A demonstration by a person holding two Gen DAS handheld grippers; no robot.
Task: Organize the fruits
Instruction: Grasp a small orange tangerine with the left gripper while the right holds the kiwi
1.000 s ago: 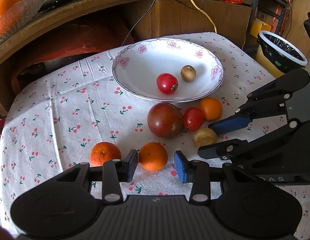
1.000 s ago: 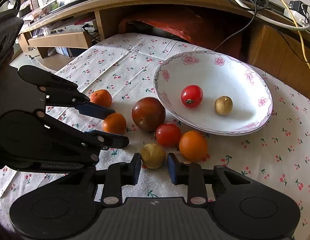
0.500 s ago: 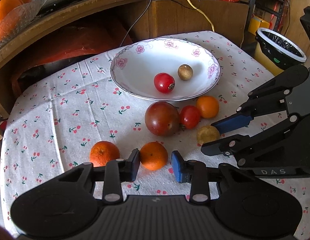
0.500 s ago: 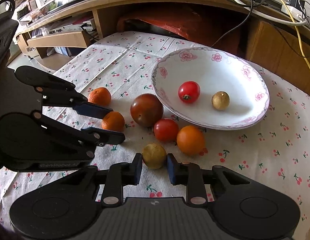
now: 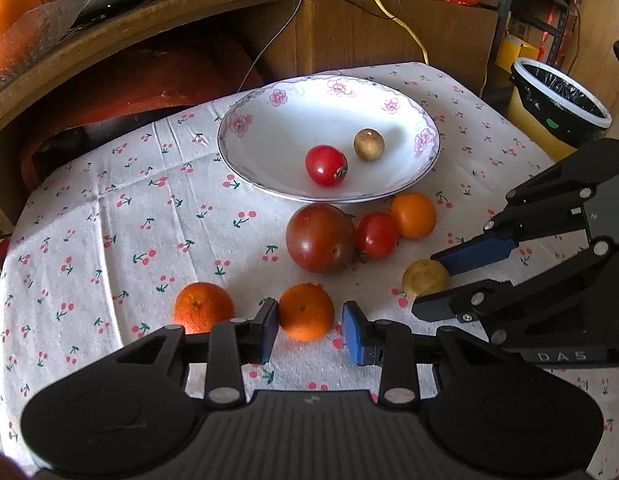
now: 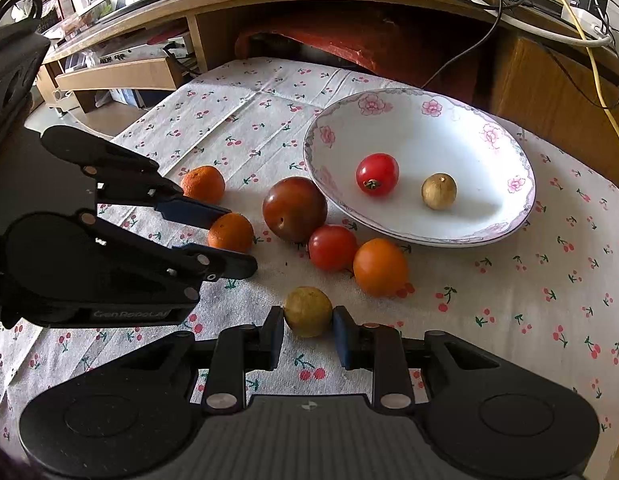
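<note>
Both grabs are underway near the bowl [image 5: 423, 120]. The yellow-brown fruit [image 6: 308, 311] lies on the cloth just in front of the bowl, w/ the right gripper [image 6: 308, 334] straddling it: jaws spread to about the fruit's width, left pad touching or nearly so, right pad w/ a sliver of gap, not yet a firm pinch. The small orange [image 5: 306, 311] sits further front-left of the bowl, between the left gripper's [image 5: 311, 332] pads; jaws open, left pad just beside the skin, clear gap on the right. To do it well, IMO: push each pair a bit deeper so pads meet the widest part, close slowly & evenly, since round fruit will squirt forward if pinched behind centre; then lift straight up before swinging to the bowl. Bowl already holds a red tomato [image 5: 326, 165] & a brown fruit [image 5: 369, 143], w/ lots of free room on its left half. Watch the cluster against the near rim: dark tomato [image 5: 320, 237], red tomato, orange tomato; also a second orange [image 5: 203, 306] just left of the left gripper. The 2 tools sit close together, so stagger the lifts.
</note>
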